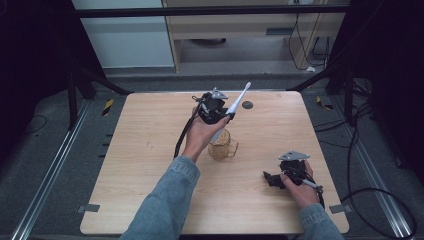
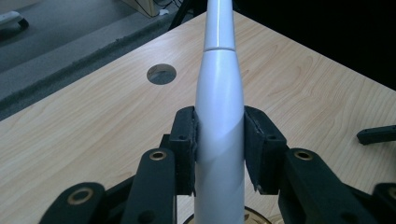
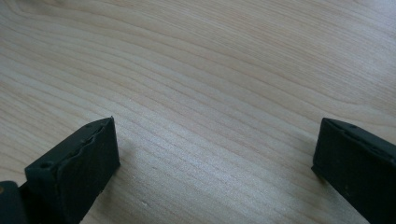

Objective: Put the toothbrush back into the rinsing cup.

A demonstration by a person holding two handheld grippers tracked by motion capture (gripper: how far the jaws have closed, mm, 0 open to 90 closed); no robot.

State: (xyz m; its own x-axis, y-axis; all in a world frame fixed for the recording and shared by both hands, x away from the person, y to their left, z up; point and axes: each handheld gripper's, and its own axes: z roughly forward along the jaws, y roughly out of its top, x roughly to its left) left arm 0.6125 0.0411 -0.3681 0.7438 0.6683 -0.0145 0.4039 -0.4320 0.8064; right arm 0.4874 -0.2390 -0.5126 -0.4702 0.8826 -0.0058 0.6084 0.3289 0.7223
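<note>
Holding the toothbrush (image 1: 235, 102) up over the glass mug (image 1: 221, 145), I judge I am mid-way through either lifting it out of the mug or lowering it in; I cannot tell which. My left gripper (image 1: 214, 111) sits just past the desk's (image 1: 150, 150) centre toward twelve o'clock, its jaws shut tight on the white handle, pads pressed against both sides in the left gripper view (image 2: 219, 140). The brush runs slantwise, head pointing toward one o'clock, tail end dipping toward the mug directly beneath. A round hole (image 1: 247, 105) in the desk lies just beyond the brush at one o'clock. Whichever it is, the next move calls for a steady vertical travel, so the tail end does not knock the mug's rim or tip it. My right gripper (image 1: 280, 179) rests at four o'clock, well apart from the mug, jaws spread wide and empty over bare wood.
</note>
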